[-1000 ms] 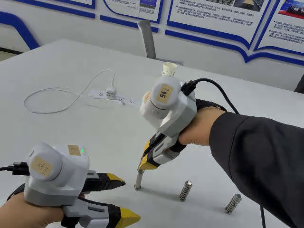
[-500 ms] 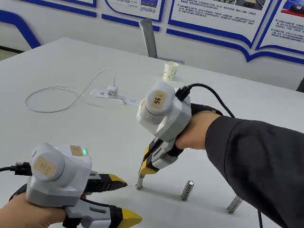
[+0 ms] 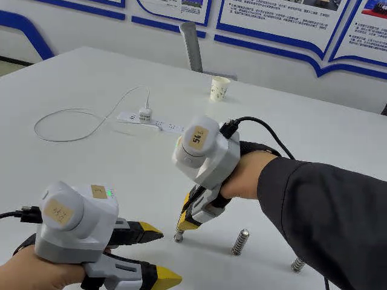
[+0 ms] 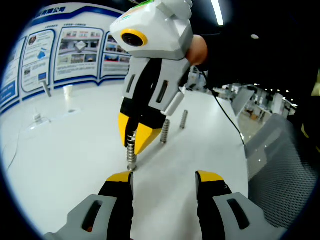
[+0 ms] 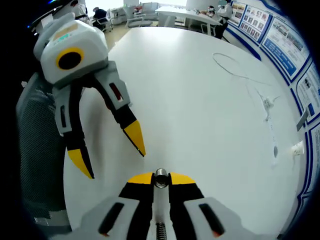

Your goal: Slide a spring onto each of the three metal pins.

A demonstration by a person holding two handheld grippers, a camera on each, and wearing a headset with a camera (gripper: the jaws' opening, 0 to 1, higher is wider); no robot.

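Three metal pins stand in a row on the white table (image 3: 91, 175). My right gripper (image 3: 181, 227) points down over the nearest pin (image 3: 178, 236), shut on a spring (image 4: 131, 146) that sits over that pin. In the right gripper view the pin's top (image 5: 161, 175) shows between the closed yellow tips, with coils (image 5: 160, 231) behind it. The other two pins (image 3: 240, 241) (image 3: 297, 264) each carry a spring. My left gripper (image 3: 158, 255) hovers open at the lower left, its fingers aimed at the near pin, holding nothing.
A paper cup (image 3: 219, 88) stands far back on the table. A white power strip (image 3: 151, 122) with a looped cable (image 3: 63, 125) lies at the left rear. A chair back (image 3: 193, 46) rises behind the table's far edge.
My right gripper has come down along the near pin, so less bare pin shows below its tips. The left gripper has stayed put. The head camera shifted slightly.
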